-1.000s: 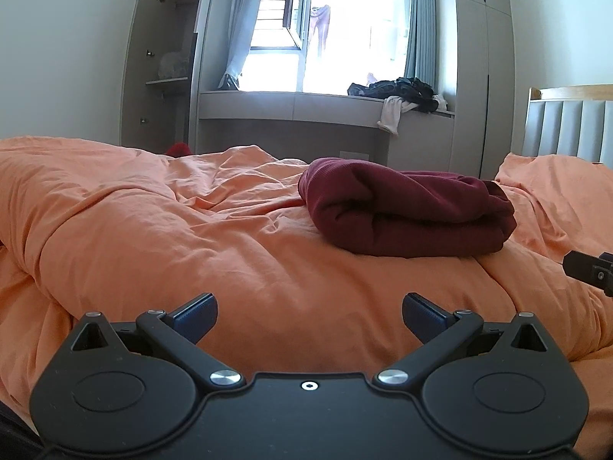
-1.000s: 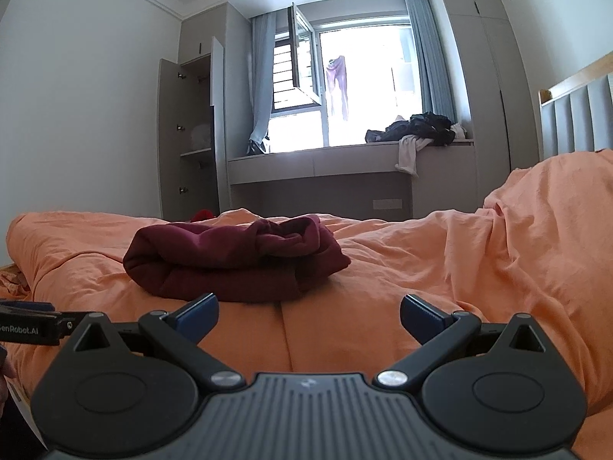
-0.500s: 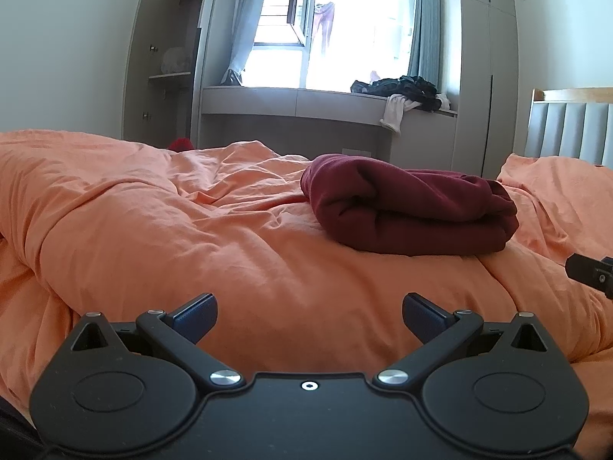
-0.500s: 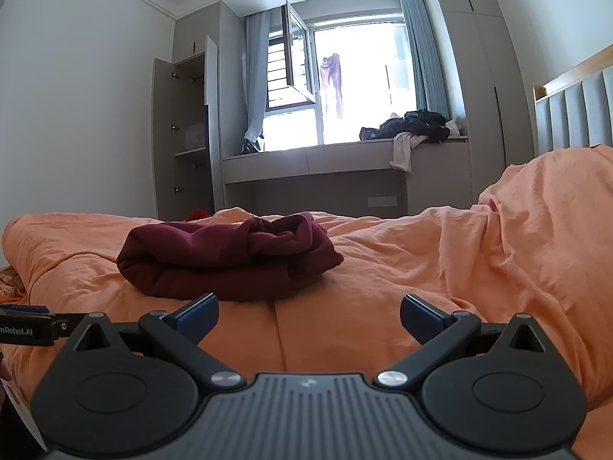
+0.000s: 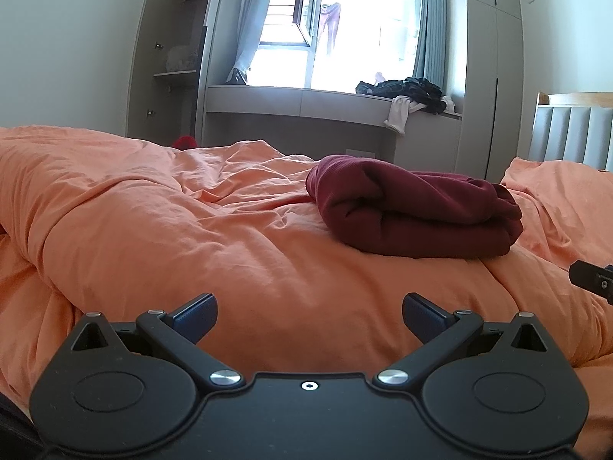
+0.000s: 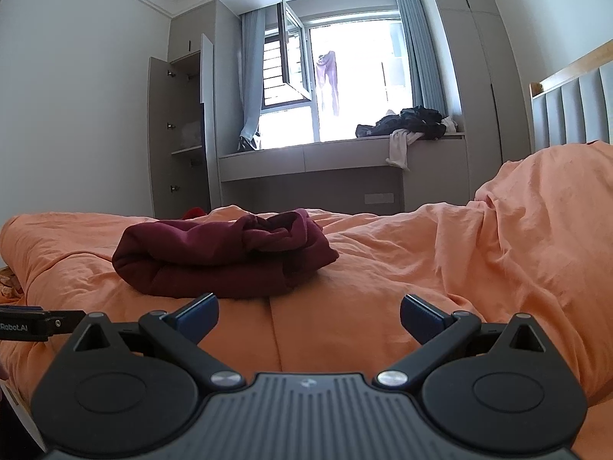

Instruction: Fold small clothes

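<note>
Nearest in each wrist view are the tools themselves. The left gripper [image 5: 309, 311] has its 2 fingers spread wide with nothing between them, and the right gripper [image 6: 308, 311] is the same: fingers apart, empty. Both hover low over the orange duvet [image 5: 161, 230], short of the garment, which suits a pause after a fold or a check of the result rather than a grasp.

Beyond the fingers lies the dark red garment [image 5: 415, 212], resting on the duvet in a thick, layered bundle. It sits ahead and to the right of the left gripper, ahead and to the left of the right one [image 6: 222, 255], so it lies between the 2 tools. Its near edge looks rounded and stacked, so I judge the folding largely done, though the end facing the right gripper is bunched and may want tidying.

Behind the garment, past the bed's far edge, a window seat [image 5: 299, 101] carries a heap of dark clothes [image 5: 406, 88], well apart from the garment.
</note>
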`<state>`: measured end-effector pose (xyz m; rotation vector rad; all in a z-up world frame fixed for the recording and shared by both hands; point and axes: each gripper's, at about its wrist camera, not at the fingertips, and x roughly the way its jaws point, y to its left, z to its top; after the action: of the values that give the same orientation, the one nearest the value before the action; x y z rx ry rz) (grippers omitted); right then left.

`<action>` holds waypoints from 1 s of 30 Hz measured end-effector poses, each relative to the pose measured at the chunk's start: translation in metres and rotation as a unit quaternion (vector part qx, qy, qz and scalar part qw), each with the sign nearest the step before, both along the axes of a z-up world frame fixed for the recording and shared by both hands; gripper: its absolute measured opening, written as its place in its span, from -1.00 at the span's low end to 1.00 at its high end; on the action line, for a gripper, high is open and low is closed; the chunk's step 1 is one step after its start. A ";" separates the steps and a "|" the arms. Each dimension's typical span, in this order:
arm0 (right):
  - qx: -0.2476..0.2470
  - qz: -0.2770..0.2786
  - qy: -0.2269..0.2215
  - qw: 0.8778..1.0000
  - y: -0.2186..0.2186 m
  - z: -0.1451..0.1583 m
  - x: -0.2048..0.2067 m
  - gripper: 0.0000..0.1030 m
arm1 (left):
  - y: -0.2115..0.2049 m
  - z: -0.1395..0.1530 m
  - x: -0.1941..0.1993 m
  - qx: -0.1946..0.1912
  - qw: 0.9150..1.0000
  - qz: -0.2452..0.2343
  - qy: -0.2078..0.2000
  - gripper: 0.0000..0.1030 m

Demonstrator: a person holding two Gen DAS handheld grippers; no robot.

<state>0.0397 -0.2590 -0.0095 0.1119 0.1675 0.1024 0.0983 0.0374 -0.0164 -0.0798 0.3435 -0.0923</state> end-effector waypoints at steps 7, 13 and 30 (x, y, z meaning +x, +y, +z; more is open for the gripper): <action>-0.003 0.001 0.000 1.000 0.001 0.000 0.001 1.00 | -0.001 0.000 0.001 0.002 1.000 0.000 0.004 0.99; -0.004 0.002 -0.001 1.000 0.001 -0.001 0.001 1.00 | 0.000 -0.001 0.001 0.002 1.000 0.000 0.005 0.99; -0.008 0.001 0.000 1.000 0.002 -0.001 0.001 1.00 | -0.002 0.002 -0.002 -0.005 1.000 0.009 -0.005 0.99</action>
<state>0.0402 -0.2573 -0.0105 0.0966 0.1677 0.1029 0.0959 0.0351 -0.0146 -0.0914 0.3320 -0.0763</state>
